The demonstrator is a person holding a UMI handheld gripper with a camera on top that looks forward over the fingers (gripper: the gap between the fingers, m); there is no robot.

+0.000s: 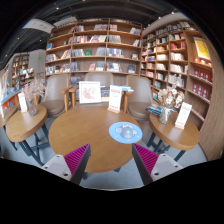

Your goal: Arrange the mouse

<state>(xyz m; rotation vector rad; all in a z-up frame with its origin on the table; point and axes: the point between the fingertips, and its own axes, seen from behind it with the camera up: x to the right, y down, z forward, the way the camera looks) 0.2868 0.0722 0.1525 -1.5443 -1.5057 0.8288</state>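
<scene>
A round wooden table (pixel 85 128) stands just ahead of my fingers. On it lies a round light-blue mouse pad (pixel 125 131) with a small grey mouse-like thing at its middle, too small to tell for sure. My gripper (pixel 112 160) is held above the floor at the table's near edge, with the two pink-padded fingers (pixel 76 158) wide apart and nothing between them. The pad lies beyond the right finger.
Two sign cards (pixel 90 92) stand at the table's far edge. Armchairs (pixel 57 93) ring the table. Smaller wooden tables stand at left (pixel 22 122) and right (pixel 178 132). Bookshelves (pixel 95 50) line the back wall.
</scene>
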